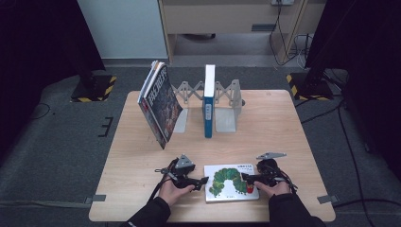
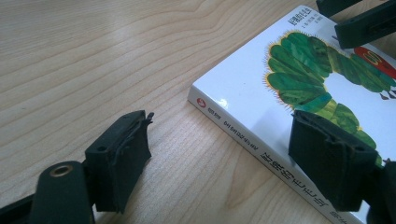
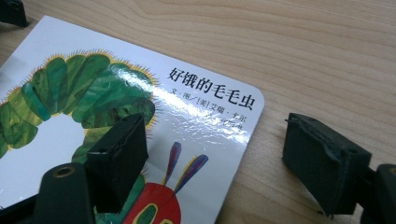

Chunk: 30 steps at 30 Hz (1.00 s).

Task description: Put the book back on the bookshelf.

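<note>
Both tongs, left point(image 1: 204, 180) and right point(image 1: 244, 177), gape released astride the caterpillar picture book point(image 1: 230, 183); lifting it remains undone.

A: What can be read on the white picture book point(image 3: 140, 116)?

B: In the right gripper view, at centre right of the cover, the black title 好饿的毛毛虫. Beneath it runs a smaller line, starting 文·图, too glared to finish.

A: And its spine point(image 2: 261, 154)?

B: In the left gripper view, lower centre, a small red logo, tiny illegible print, then the same title sideways.

A: The standing books point(image 1: 161, 101)?

B: Large characters, too blurred.
</note>
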### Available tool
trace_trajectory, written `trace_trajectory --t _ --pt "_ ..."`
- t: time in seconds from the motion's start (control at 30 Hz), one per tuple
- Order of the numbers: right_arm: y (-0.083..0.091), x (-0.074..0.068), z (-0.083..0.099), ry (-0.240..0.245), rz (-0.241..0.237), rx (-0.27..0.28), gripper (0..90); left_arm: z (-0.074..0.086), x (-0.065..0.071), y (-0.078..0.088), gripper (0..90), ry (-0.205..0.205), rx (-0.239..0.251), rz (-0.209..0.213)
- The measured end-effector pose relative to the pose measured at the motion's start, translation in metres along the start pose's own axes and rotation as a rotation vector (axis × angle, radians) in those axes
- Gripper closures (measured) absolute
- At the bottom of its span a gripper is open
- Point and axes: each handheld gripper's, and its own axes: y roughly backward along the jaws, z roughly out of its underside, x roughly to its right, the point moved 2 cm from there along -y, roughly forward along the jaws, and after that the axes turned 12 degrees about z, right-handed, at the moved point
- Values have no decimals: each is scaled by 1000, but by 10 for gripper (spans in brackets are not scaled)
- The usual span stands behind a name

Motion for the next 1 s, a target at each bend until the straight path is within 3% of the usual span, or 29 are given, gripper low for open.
trace_trajectory --t 0.33,0.43,0.5,0.7,1.0 --pt "0 -1 1 1 -13 -2 247 0 1 3 203 19 -10 -9" --pt "1 -1 1 -6 -18 -4 261 0 4 10 299 -37 -69 -54" --pt "2 0 1 -9 -19 -3 266 2 6 11 302 -46 -95 -57" --pt "2 -3 0 -10 -48 7 298 3 10 6 285 -95 -104 -57" --pt "2 -2 -2 -24 -66 9 302 3 9 6 271 -100 -101 -56"
